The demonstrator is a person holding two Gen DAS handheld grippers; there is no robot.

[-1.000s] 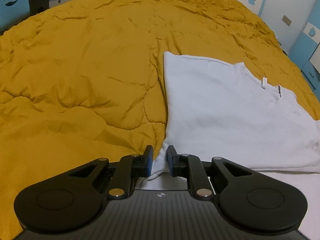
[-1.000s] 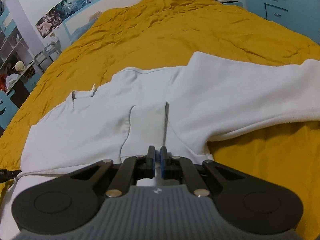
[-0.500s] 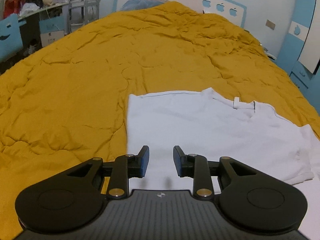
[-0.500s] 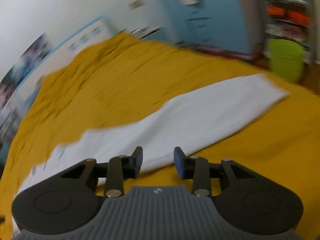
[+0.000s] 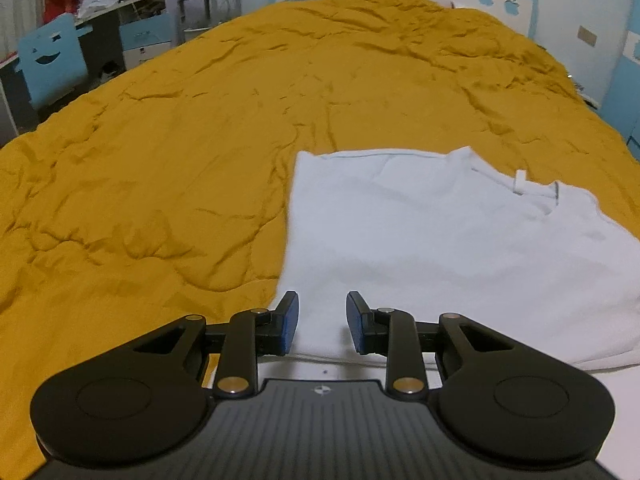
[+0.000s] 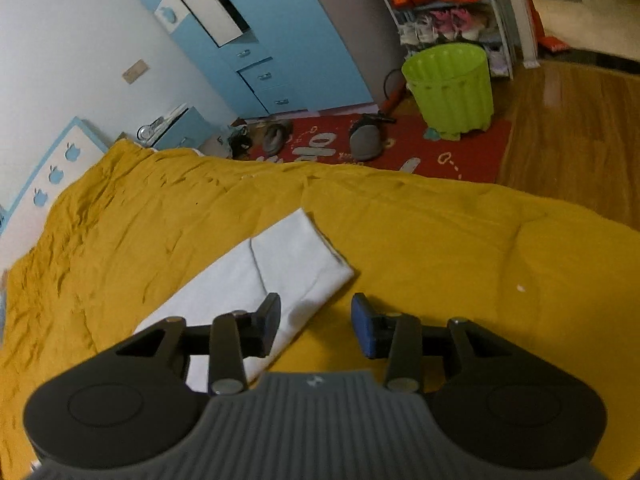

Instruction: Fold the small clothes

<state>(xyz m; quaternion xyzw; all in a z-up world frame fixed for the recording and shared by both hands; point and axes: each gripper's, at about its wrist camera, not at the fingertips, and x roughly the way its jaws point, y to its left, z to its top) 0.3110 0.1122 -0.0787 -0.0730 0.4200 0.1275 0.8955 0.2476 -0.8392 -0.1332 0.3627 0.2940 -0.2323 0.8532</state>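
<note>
Mustard quilt point(image 5: 200, 152) on the bed is the work surface; kid's room, blue wardrobe point(image 6: 280, 40) and green bin point(image 6: 450, 84) on the floor past the far bed edge.

Left gripper point(image 5: 322, 316): fingers released, wide gap, nothing held, hovering over the near hem of the white shirt point(image 5: 440, 248). Left pad point(image 5: 289, 316) sits over the shirt's left edge, right pad point(image 5: 354, 320) over cloth.

Right gripper point(image 6: 316, 326): fingers also released and empty. Left pad point(image 6: 269, 320) is over the white sleeve point(image 6: 288, 268), right pad point(image 6: 366, 330) over bare quilt. Cuff end lies just beyond the fingers, pointing far-right.

Shirt position: lying flat on the quilt, body right of centre in the left wrist view, neck label point(image 5: 520, 182) at the far right, left side looks already squared off into a straight edge. Sleeve stretched out flat, apart from the body, seam visible across it.

Judgement: step in hand is picking up the loose sleeve and folding it in over the body.

How to do it well:
- Right: drop onto the cuff end, pinch the full sleeve thickness, not the quilt. Quilt is soft and wrinkled, easy to snag.
- Lift only enough to clear, carry it across the body, lay it parallel to the straight side edge.
- Left: pin the hem or body while the sleeve moves, else the whole shirt slides on the quilt.
- Let go only once the cloth is flat, then check for bunching at the shoulder.
</note>
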